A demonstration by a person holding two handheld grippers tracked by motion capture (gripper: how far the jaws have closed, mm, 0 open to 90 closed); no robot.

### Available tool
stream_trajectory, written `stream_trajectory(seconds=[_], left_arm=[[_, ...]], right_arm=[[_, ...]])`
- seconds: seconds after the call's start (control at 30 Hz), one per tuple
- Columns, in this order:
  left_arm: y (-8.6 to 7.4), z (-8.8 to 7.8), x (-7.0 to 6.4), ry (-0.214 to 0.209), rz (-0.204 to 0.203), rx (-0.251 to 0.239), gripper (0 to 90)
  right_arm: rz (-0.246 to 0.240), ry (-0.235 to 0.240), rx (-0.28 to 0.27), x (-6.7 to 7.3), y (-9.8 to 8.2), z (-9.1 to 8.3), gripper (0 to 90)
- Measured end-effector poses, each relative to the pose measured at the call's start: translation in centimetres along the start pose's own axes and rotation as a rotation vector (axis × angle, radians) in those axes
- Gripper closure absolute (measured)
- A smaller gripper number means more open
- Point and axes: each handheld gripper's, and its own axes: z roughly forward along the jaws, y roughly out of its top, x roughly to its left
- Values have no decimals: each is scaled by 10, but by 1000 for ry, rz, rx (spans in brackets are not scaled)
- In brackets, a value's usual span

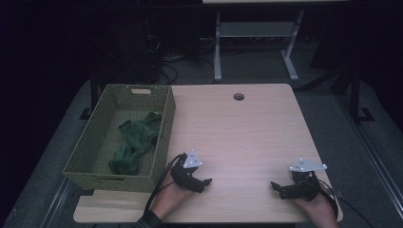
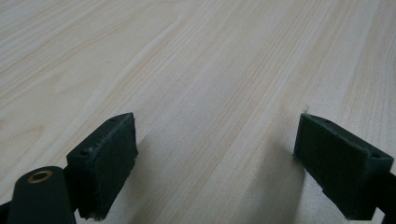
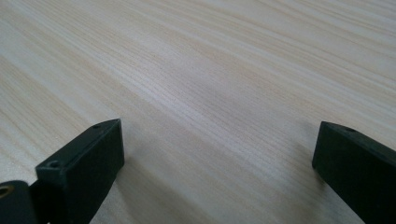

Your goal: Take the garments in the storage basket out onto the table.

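Near the table's [image 1: 247, 128] front edge, both grippers rest with jaws spread wide, holding nothing — left gripper [image 1: 205, 182], right gripper [image 1: 274, 185]. Farther back left, green cloth [image 1: 135, 140] lies inside a woven basket [image 1: 164, 126].

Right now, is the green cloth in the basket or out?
In. The green cloth lies crumpled on the floor of the basket, inside its walls.
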Motion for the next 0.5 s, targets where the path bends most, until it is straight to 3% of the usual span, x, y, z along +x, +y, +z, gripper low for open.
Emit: stream_trajectory(seconds=[0.5], left_arm=[[-1,-1,0,-15,14,-1,125]], right_arm=[[-2,1,1,-1,1,1,17]])
